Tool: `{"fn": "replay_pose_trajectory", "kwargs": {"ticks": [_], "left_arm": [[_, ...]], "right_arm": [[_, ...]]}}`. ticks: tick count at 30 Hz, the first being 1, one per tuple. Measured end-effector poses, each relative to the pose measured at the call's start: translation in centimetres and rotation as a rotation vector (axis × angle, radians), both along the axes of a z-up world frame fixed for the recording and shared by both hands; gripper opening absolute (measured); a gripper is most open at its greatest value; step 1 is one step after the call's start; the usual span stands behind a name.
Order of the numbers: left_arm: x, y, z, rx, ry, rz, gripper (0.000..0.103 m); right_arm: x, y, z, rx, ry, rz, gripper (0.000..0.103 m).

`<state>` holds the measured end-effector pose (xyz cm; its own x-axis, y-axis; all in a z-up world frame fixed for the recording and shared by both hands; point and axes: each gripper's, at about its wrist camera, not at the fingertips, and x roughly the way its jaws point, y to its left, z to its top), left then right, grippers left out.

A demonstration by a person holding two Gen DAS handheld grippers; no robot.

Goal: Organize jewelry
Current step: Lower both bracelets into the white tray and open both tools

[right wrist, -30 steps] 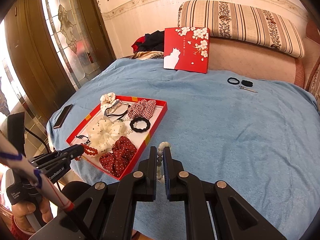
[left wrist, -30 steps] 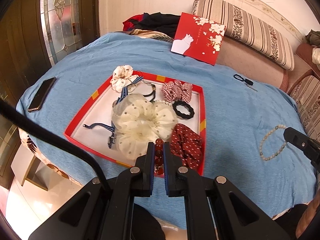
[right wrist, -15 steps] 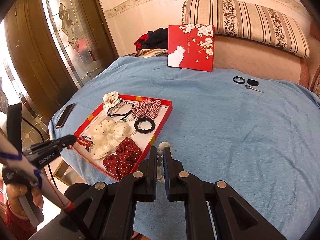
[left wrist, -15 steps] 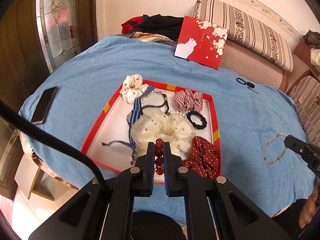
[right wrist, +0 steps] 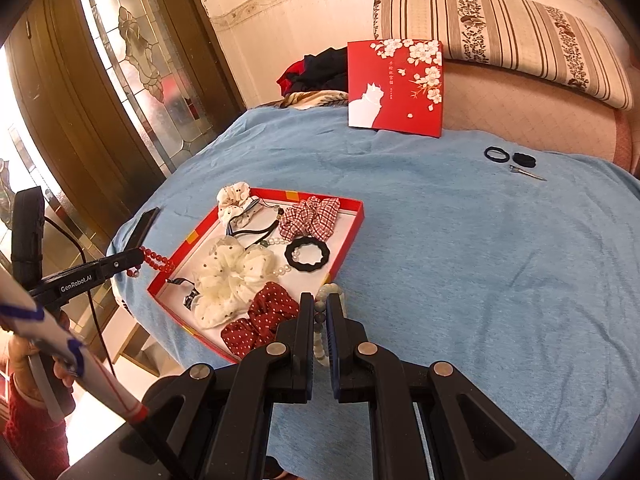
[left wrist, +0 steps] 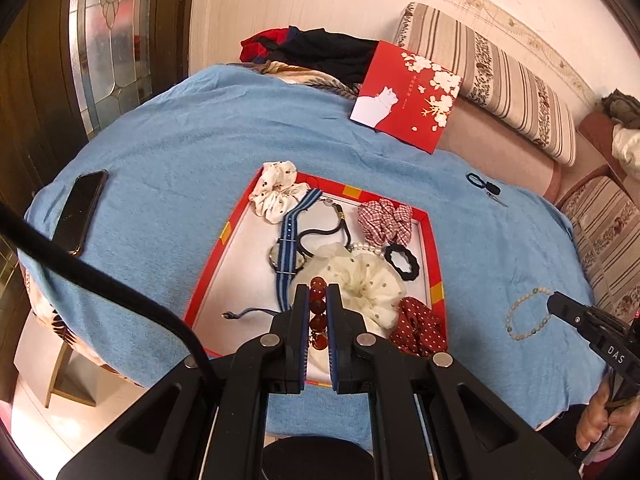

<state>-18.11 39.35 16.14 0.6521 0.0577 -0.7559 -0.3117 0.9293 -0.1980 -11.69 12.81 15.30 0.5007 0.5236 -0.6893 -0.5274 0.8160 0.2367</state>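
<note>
Over the red cardboard tray [left wrist: 433,240], left gripper [left wrist: 318,312] jaws pinch a red bead bracelet [left wrist: 318,308] awaiting release, while right gripper [right wrist: 320,316] jaws pinch a pale bead bracelet [right wrist: 326,292].

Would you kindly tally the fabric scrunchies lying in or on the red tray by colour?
White or cream scrunchies: 2
Red scrunchies: 2
Total: 4

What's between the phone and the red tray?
Nothing, just bare blue cloth between the phone and the red tray, seen best in the left wrist view.
</note>
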Motion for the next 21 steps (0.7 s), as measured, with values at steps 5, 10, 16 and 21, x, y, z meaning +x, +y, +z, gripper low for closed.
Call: {"fn": "replay_pose_trajectory", "kwargs": {"ticks": [5,10,16,21], "left_arm": [[0.5,1.5,-0.5,-0.004,0.019,0.028,0.007],[0.9,2.5,-1.2,0.01,0.04,0.049,0.007],[1.3,3.6,-2.5,0.004,0.06,0.069,0.007],[1.8,4.9,-3.6,-0.02,0.074,0.094,0.007]], "right_arm": [[0.7,0.8,0.1,0.003,0.005,0.01,0.007],[1.4,2.1,0.0,0.0,0.015,0.03,0.007],[2.5,4.6,0.3,-0.005,0.02,0.062,0.007],[3.4,7.3,0.7,-0.002,0.025,0.097,0.007]]}}
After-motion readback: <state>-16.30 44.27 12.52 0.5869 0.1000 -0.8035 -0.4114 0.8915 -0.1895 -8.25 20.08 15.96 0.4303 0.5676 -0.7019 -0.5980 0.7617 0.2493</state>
